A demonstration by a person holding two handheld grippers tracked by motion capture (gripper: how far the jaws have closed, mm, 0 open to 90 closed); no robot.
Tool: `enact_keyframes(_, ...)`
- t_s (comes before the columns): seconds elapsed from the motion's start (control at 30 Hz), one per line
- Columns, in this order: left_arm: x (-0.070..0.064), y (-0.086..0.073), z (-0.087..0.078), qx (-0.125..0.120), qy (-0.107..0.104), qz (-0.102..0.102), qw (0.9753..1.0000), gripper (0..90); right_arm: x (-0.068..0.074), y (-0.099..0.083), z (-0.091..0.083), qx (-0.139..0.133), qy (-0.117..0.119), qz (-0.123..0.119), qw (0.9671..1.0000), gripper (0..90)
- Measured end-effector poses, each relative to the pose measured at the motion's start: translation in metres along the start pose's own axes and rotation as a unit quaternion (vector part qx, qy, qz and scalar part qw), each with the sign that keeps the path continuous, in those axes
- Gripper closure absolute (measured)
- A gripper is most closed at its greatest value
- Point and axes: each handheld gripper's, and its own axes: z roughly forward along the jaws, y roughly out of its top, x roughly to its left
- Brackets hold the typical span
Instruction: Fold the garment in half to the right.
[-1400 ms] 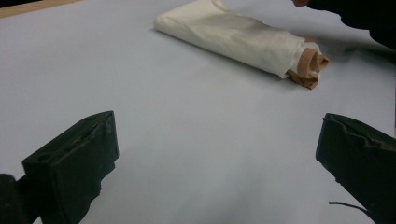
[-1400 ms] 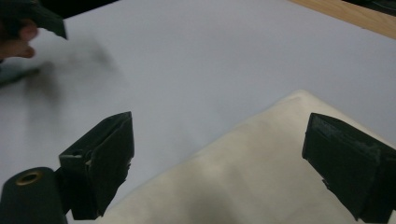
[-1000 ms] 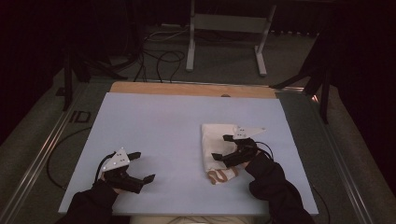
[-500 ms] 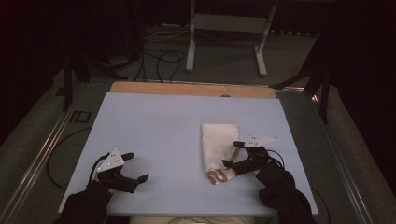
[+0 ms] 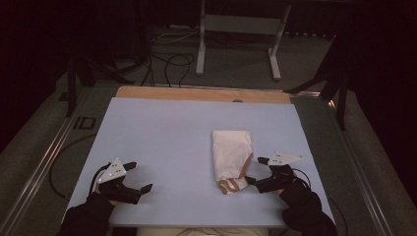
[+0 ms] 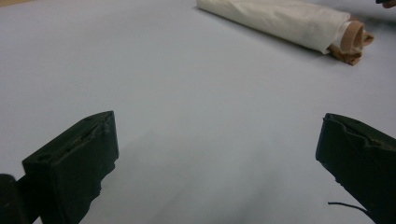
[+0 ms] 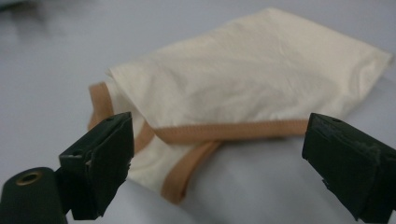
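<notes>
A folded cream cloth with tan trim [image 5: 231, 157] lies on the right half of the pale blue table top [image 5: 167, 137]. In the right gripper view the cloth [image 7: 243, 79] sits just ahead of the jaws, tan edging toward me. My right gripper [image 5: 256, 171] is open, just right of the cloth's near end, with nothing between its jaws. My left gripper [image 5: 138, 178] is open near the front left of the table, empty, well apart from the cloth. The left gripper view has the cloth [image 6: 280, 21] far off, looking like a roll.
A wooden strip [image 5: 201, 93] runs along the table's far edge. Beyond it stand a metal frame [image 5: 236, 29] and floor cables [image 5: 162, 54]. A metal rail [image 5: 44, 157] borders the left side. Dark sleeves [image 5: 305, 211] enter from the bottom.
My right gripper has drawn back off the cloth toward the right and front and now sits beside its near end. My left gripper has slid slightly toward the front edge.
</notes>
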Motion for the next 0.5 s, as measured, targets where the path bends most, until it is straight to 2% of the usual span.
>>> enact_keyframes(0.17,0.000,-0.002,-0.001,0.000,0.005,0.002,1.0000,0.1,0.002,-0.007,-0.004,0.008,-0.010,0.001,0.9999,9.5)
enact_keyframes(0.4,0.000,-0.004,0.000,0.000,0.007,0.003,1.0000,0.1,0.006,-0.020,-0.016,0.014,-0.041,0.001,0.9991,9.6)
enact_keyframes(0.5,-0.001,-0.004,0.000,-0.002,0.006,0.002,1.0000,0.2,0.005,-0.021,-0.017,0.014,-0.042,0.003,0.9990,9.6)
